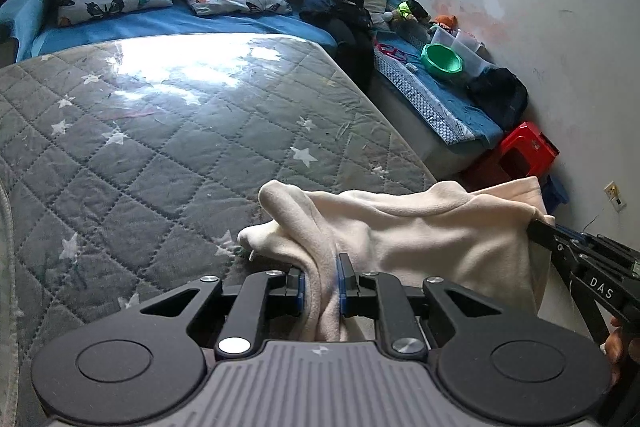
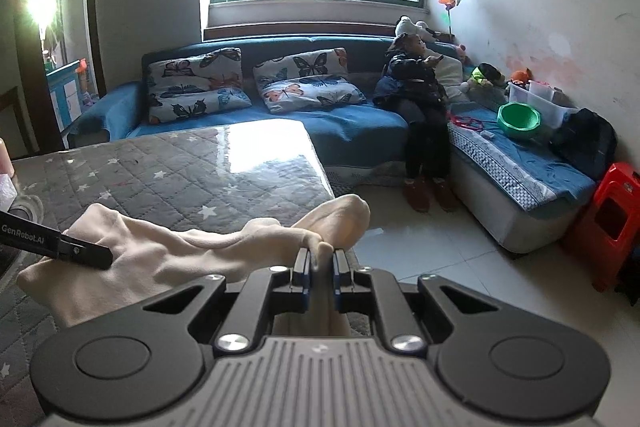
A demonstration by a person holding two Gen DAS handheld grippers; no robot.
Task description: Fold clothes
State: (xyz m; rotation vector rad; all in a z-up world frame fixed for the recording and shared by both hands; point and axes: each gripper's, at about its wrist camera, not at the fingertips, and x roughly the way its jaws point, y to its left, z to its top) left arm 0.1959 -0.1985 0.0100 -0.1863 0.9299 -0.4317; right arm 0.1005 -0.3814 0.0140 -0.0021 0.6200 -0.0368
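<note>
Two hand-held grippers hold one cream garment (image 1: pixel 420 235) above the near edge of the grey quilted worktop (image 1: pixel 160 147). The left hand-held gripper (image 1: pixel 322 281) is clamped on a bunched fold, the right hand-held gripper (image 2: pixel 321 269) on the other end.

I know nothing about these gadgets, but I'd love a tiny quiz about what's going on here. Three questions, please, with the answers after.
1. True or false: both claws are shut on the same cream garment.
2. What does the garment hang over?
A. the blue sofa
B. the edge of the grey star-quilted table
C. the red stool
3. Fill in: the green bowl sits on the sofa beside a clear plastic ____.

Key
1. True: the left claw and the right claw each pinch a fold of it.
2. B
3. box
</note>
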